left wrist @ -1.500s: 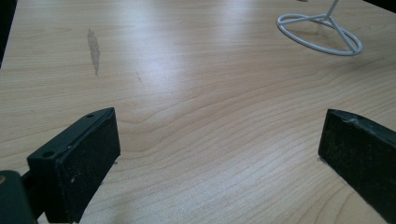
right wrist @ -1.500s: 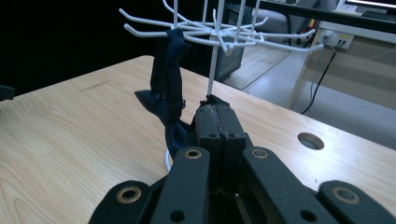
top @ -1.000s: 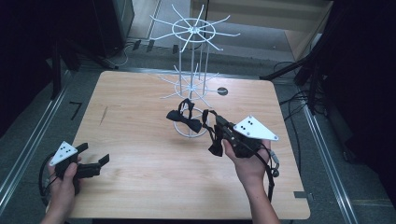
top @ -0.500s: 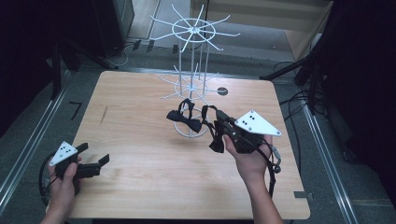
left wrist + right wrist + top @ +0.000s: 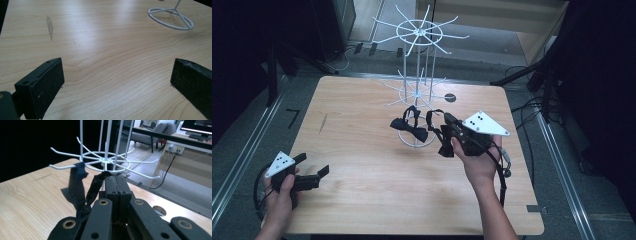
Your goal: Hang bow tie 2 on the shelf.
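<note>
A: What stands on the counter [image 5: 362, 150], and how many of each?

B: One wooden counter, one white wire rack [image 5: 418, 90] with two tiers of spokes and a ring base, one black bow tie [image 5: 409, 129], and two claws, one in each of the person's hands.

A: Where is the bow tie relative to the right claw [image 5: 443, 131]?

B: In the high view the bow hangs low beside the rack's pole, just left of the right claw. Its dark strap [image 5: 77, 182] loops over a spoke of the lower tier in the right gripper view, and the strap's other end runs straight into the claw's tips [image 5: 115, 181].

A: How does that claw stand?

B: Its jaws are pressed flat together, pinching the strap end right under the lower ring of spokes.

A: And the left claw [image 5: 314, 172]?

B: It rests low at the counter's near left corner, well apart from the rack. In the left gripper view its jaws stand wide, with nothing but bare wood between them, and the rack's ring base [image 5: 171, 17] lies far ahead.
</note>
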